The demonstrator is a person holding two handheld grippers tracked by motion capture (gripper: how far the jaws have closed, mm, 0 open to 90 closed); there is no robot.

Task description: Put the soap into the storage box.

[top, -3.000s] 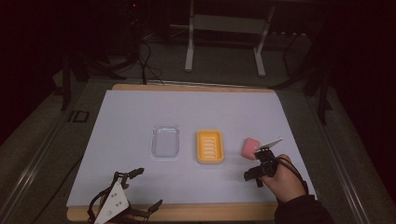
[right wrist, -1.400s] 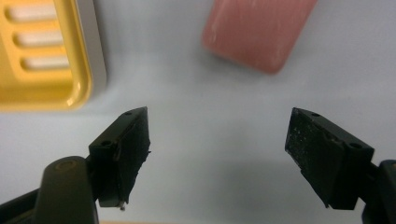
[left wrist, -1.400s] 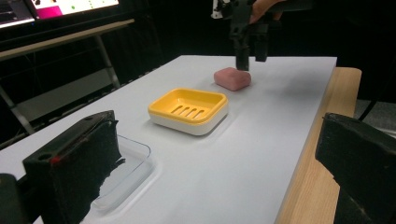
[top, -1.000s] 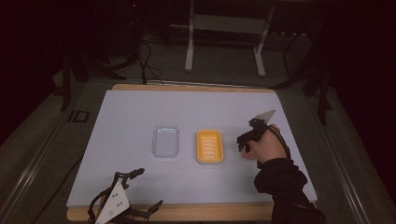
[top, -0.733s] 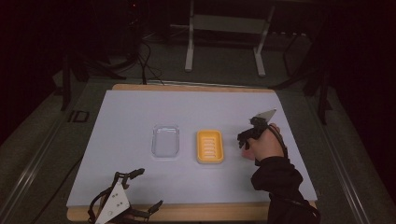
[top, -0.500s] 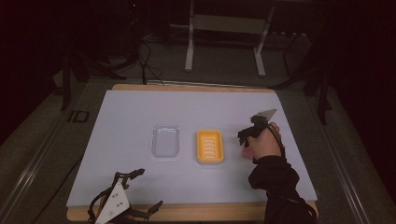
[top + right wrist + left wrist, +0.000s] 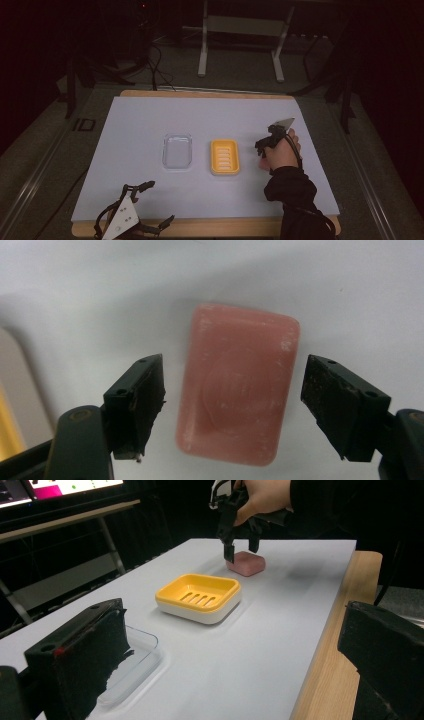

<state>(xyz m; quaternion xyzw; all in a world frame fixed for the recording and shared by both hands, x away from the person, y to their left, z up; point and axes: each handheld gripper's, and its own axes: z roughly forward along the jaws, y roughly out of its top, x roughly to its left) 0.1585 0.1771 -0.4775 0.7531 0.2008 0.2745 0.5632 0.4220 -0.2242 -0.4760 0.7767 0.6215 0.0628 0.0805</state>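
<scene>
A pink bar of soap lies flat on the white table cover, right of a yellow slotted soap dish. My right gripper hangs just above the soap, open, one jaw on each long side and neither touching it. In the left gripper view the right gripper points down over the soap. In the high view a hand holds the right gripper and covers the soap. My left gripper lies open at the table's front left with nothing between its jaws; no hand is on it.
A clear shallow plastic tray sits left of the soap dish. The wooden table edge runs along the front. Metal stand legs and cables are on the dark floor behind the table.
Three seconds ago the right gripper was in front of the soap; it has moved forward over it and now hides it in the high view. The left gripper has not moved.
</scene>
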